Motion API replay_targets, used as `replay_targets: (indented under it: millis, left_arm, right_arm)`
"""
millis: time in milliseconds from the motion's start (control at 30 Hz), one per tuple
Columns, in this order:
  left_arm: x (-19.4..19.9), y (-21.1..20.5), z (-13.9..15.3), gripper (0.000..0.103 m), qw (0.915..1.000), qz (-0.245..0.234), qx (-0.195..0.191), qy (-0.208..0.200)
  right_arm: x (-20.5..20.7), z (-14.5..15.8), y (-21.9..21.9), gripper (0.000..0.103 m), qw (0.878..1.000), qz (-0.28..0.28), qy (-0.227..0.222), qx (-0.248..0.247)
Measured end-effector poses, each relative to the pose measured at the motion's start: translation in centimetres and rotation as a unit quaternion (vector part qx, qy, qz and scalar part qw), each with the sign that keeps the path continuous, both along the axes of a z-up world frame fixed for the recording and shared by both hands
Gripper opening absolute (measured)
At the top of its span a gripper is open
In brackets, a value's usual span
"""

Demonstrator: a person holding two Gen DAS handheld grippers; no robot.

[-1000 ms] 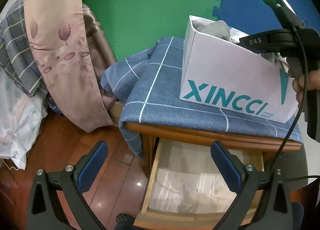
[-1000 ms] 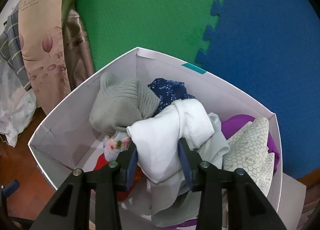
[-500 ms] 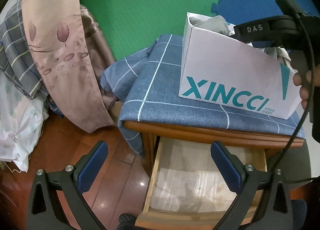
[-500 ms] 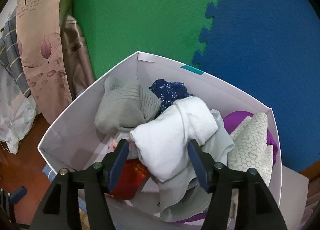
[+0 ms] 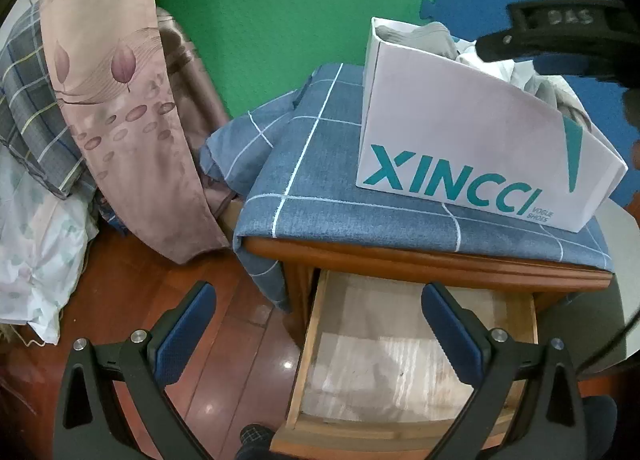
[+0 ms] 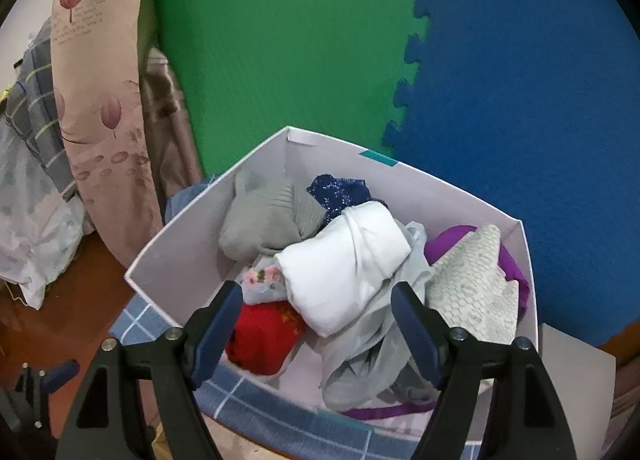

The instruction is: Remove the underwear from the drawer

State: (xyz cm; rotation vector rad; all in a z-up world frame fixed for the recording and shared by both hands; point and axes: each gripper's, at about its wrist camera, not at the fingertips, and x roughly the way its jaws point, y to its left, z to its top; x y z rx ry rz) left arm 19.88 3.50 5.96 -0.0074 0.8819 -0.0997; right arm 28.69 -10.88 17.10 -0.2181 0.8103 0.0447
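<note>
White underwear (image 6: 344,272): folded bundle, seen in the right wrist view lying on top of the pile in the box, approx. centre of frame; not gripped.
Box (image 6: 180,260): white shoe carton w/ teal lettering, set on a blue checked cloth (image 5: 320,188) over the wooden nightstand (image 5: 400,260). In the left wrist view it is found at 2 o'clock.
Other garments: grey knit (image 6: 268,220) at 10 o'clock from the white bundle, navy print (image 6: 340,192) at 12, cream honeycomb piece (image 6: 472,284) at 3, red item (image 6: 264,336) at 7. All are touching or overlapping.
Drawer (image 5: 400,360): pulled open below the nightstand top, at 6 o'clock in the left wrist view; only a pale liner is shown, no clothes visible.
Right gripper (image 6: 316,324): jaws have just been opening and are now set wide; the white bundle's lower edge is framed between the pads, but no pad is pressed on it.
Left gripper (image 5: 316,328): jaws spread wide, nothing between them, held over the drawer's front.
Handling (judged): light, soft, limp fabric; not fragile; likely to unfold or drag neighbours if lifted by an edge.
Grip point (judged): thick folded middle of the bundle is best pinched, not a loose corner.
Task state (judged): drawer looks emptied, garment appears delivered.
</note>
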Motion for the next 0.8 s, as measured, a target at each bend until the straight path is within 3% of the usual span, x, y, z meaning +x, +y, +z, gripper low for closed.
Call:
replay_targets:
  millis: [467, 800]
  left_arm:
    - [0.4, -0.4, -0.6, 0.102, 0.9998, -0.006, 0.013, 0.010]
    - [-0.1, -1.6, -1.3, 0.102, 0.9992, -0.024, 0.030, 0.012]
  right_arm:
    - [-8.8, 2.1, -2.4, 0.081, 0.998, -0.006, -0.024, 0.065]
    - [-16.7, -1.5, -5.1, 0.083, 0.994, -0.035, -0.004, 0.105]
